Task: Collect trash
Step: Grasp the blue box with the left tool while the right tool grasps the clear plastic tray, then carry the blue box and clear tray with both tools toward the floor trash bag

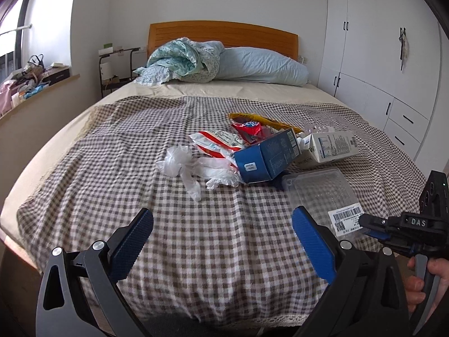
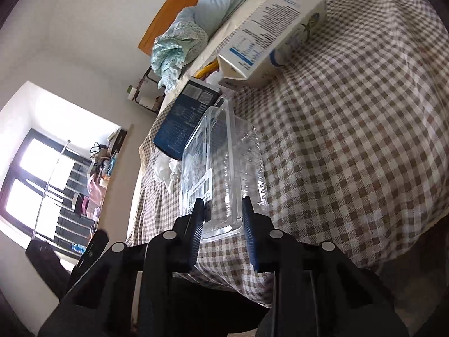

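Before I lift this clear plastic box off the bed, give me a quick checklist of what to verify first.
1. Right tongs straddle the near edge of the clear plastic clamshell box: ok.
2. Pads firmly pressing the box wall: cannot tell; a gap shows on one side.
3. Left tongs open and empty over the brown checked bedspread: ok.
4. Box free of the dark blue cardboard carton: not ok, the carton lies against its far corner.
5. White milk carton clear of the box: ok.
6. Box empty: cannot tell; only a barcode label shows.
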The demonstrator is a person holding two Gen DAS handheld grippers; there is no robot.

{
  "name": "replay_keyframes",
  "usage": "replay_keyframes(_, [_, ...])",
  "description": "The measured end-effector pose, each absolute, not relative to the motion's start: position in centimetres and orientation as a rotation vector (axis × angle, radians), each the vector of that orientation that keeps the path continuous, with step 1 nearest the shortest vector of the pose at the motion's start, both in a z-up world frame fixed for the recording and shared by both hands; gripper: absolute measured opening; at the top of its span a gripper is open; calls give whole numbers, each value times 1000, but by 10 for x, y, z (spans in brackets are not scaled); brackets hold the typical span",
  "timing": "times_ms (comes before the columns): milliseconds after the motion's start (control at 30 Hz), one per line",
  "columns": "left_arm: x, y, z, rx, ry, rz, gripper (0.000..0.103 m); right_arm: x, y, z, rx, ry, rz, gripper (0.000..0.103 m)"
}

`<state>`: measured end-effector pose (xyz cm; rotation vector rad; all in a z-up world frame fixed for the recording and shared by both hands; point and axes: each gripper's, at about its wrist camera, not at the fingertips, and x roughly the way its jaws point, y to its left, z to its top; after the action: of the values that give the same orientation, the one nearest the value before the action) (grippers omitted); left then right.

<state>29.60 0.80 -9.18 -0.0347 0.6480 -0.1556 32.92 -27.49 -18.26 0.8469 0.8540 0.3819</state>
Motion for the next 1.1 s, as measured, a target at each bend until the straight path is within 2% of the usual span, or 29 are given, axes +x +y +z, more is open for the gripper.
replay_keyframes(167, [372,-7,-96,-126,661,-331,96,330,-296,-132,713,776,367,23])
replay_keyframes(267, [413,-16,-102,-202,666,-391,96,329,-311,-106,516,726,271,23])
replay_keyframes(367, [446,-20,-115,-289,711,-435,96,325,-324,-101,405,714,187,23])
replay_keyframes(600, [473,-8,-147,-463,859,-487,66,329,-329,-112,318,720,134,24])
replay_keyframes(633, [474,-8,-149,-478,879,-494,56,332,-327,-114,318,726,137,23])
replay_keyframes(767, [471,-11,-149,-498,914,-480,34,329,-328,-113,323,726,132,23])
replay_keyframes(833, [464,-11,-139,-479,890,-457,4,325,-329,-110,316,717,128,23])
replay_keyframes(867, [458,-12,-132,-463,882,-448,0,321,-329,-107,315,711,124,23])
replay_keyframes(1067, [443,-30,-106,-281,821,-374,0,297,-346,-101,330,689,98,24])
replay_keyframes(1100, [444,-32,-110,-244,824,-353,20,292,-348,-102,336,688,95,24])
